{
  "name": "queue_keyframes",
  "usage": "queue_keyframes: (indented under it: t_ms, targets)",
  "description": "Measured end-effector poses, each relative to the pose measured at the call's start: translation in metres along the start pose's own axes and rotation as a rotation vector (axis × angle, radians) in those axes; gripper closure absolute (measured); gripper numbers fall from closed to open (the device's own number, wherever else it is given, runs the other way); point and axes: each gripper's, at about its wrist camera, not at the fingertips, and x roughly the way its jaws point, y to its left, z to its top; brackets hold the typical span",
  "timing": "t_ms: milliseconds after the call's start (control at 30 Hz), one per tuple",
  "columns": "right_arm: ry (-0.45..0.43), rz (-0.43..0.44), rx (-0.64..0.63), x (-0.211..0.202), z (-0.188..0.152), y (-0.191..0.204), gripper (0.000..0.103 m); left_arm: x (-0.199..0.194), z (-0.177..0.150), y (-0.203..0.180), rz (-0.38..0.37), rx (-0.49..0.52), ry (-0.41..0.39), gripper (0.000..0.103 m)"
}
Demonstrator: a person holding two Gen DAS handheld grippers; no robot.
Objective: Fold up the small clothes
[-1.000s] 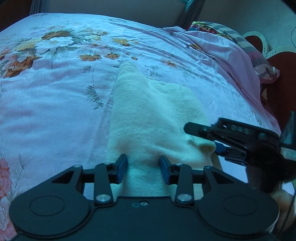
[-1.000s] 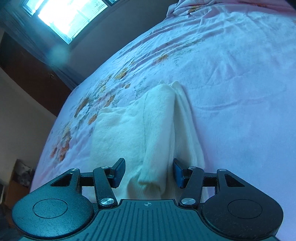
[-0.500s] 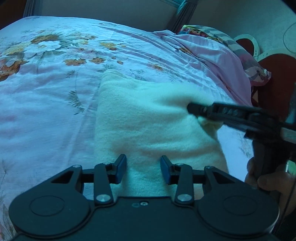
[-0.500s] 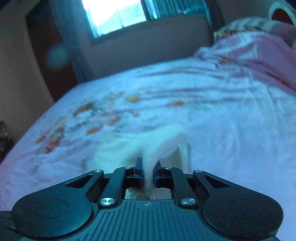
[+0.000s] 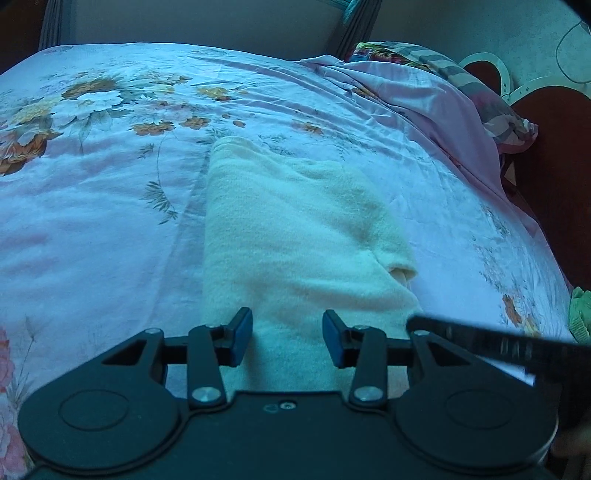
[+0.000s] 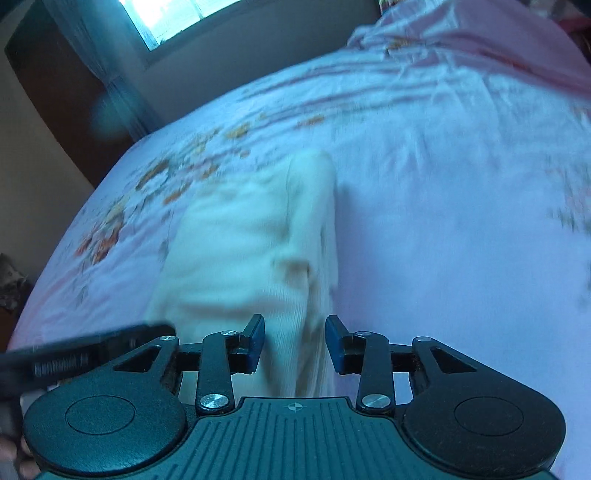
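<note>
Garment, cream and soft, lies folded lengthwise on my floral bed. My left gripper and right gripper both stand apart, holding nothing, at its near end. I judge a crosswise fold remains.

You're working in dim, blue-tinted daylight from the window beyond the bed's far edge, which glares white, while the right wrist view is smeared with motion blur, the left stays sharp, and fisheye bending curves both pictures' edges.
</note>
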Motion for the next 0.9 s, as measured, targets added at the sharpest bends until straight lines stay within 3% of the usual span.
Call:
queue_keyframes:
  t_ms: [133, 167, 233, 400, 467, 533, 600, 633, 700, 800, 900]
  targets:
    - [0.02, -0.018, 0.01, -0.001, -0.024, 0.0, 0.067, 0.002, -0.005, 0.001, 0.011, 0.002, 0.014, 0.064]
    - [0.013, -0.02, 0.02, -0.002, -0.026, 0.0, 0.073, 0.004, -0.006, -0.001, 0.019, 0.012, 0.017, 0.064]
    - [0.011, -0.006, 0.004, -0.003, -0.024, 0.006, 0.094, 0.006, -0.007, -0.005, 0.036, 0.036, 0.017, 0.064]
    - [-0.049, -0.031, -0.06, -0.021, -0.023, 0.013, 0.098, 0.003, -0.006, -0.005, 0.022, 0.021, 0.02, 0.064]
    - [-0.082, -0.108, -0.087, -0.023, -0.029, 0.01, 0.103, 0.004, -0.007, -0.005, 0.005, 0.016, 0.022, 0.06]
    - [0.028, -0.185, -0.064, 0.001, -0.039, -0.006, 0.103, 0.009, -0.009, -0.006, 0.006, 0.012, 0.03, 0.058]
    - [0.011, -0.171, -0.048, -0.002, -0.045, -0.012, 0.103, 0.01, -0.011, -0.007, 0.01, 0.03, 0.03, 0.058]
    - [-0.023, -0.189, -0.042, -0.008, -0.042, -0.011, 0.103, 0.009, -0.012, -0.007, 0.009, 0.04, 0.028, 0.058]
    - [-0.111, -0.14, -0.024, -0.025, -0.029, -0.003, 0.103, 0.009, -0.013, -0.008, 0.01, 0.056, 0.029, 0.058]
    - [-0.137, -0.088, -0.094, -0.019, 0.0, 0.024, 0.103, 0.009, -0.015, -0.008, 0.014, 0.051, 0.03, 0.058]
    - [-0.132, -0.179, -0.13, 0.012, 0.025, 0.036, 0.103, 0.008, -0.016, -0.007, 0.014, 0.048, 0.032, 0.058]
